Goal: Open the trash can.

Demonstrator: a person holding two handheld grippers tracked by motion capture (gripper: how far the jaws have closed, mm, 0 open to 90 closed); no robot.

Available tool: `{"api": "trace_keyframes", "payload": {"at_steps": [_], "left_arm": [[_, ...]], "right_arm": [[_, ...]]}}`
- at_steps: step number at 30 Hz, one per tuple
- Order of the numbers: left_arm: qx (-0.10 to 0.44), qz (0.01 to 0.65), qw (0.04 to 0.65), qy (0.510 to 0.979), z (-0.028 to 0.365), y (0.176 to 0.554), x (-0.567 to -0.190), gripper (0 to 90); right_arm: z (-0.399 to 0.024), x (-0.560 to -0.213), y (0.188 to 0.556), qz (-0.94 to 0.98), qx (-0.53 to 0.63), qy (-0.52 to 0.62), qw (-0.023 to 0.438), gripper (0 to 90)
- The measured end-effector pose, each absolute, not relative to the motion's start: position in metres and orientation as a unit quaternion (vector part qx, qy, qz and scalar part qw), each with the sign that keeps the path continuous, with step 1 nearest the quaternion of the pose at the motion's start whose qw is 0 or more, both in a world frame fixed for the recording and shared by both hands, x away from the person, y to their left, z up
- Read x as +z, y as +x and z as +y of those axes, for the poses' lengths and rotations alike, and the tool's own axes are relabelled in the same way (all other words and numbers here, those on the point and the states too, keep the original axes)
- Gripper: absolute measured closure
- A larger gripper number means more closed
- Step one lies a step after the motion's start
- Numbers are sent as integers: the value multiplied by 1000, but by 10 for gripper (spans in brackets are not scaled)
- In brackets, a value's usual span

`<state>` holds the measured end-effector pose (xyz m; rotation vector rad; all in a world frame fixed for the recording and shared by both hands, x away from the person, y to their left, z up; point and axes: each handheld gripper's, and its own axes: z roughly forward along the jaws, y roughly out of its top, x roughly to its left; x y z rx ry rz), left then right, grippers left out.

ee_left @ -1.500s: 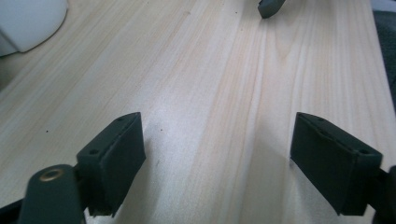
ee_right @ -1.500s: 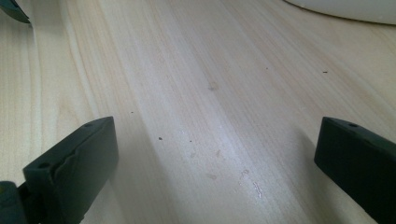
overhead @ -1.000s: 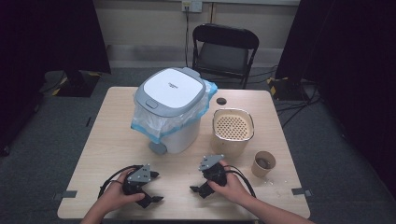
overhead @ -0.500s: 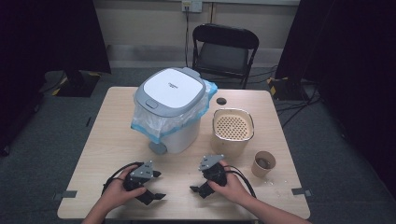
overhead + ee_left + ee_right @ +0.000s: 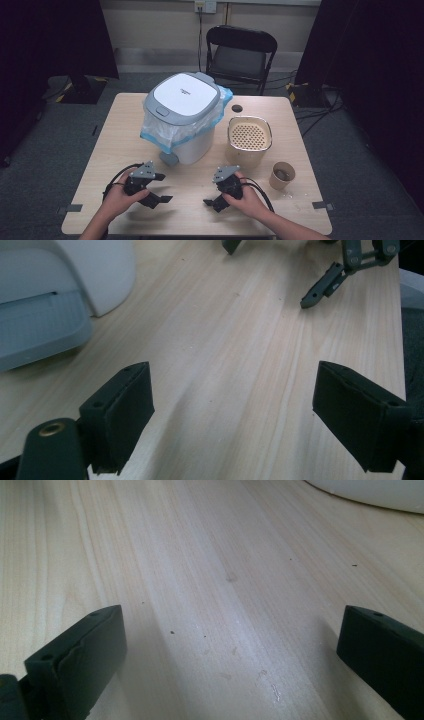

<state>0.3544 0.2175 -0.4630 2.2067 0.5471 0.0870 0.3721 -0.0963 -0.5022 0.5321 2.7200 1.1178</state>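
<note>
Presently we find the left gripper [image 5: 161,188] low over the pale wooden table [image 5: 115,145], its jaws standing wide apart with nothing between them; its own view [image 5: 230,410] shows bare wood in the gap. The right gripper [image 5: 212,197] is likewise spread wide and empty, near the table's front edge. We judge the work to concern the white upright pedal bin with grey lid and blue bag liner [image 5: 186,112], which stands beyond both grippers, toward the table's middle. Its grey foot pedal [image 5: 169,159] faces the person, and the left gripper is the nearer. The beige perforated-top tub [image 5: 249,140] and brown paper cup [image 5: 282,175] stand to the right. We cannot make out the cup's contents, and the bin is cut off in the left gripper view [image 5: 100,270].
</note>
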Motion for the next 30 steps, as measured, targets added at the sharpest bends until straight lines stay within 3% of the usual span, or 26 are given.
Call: {"api": "trace_keyframes", "payload": {"at_steps": [30], "left_arm": [[38, 240, 409, 880, 234, 367, -389, 163]], "right_arm": [[-96, -502, 372, 907, 373, 178, 76, 0]]}}
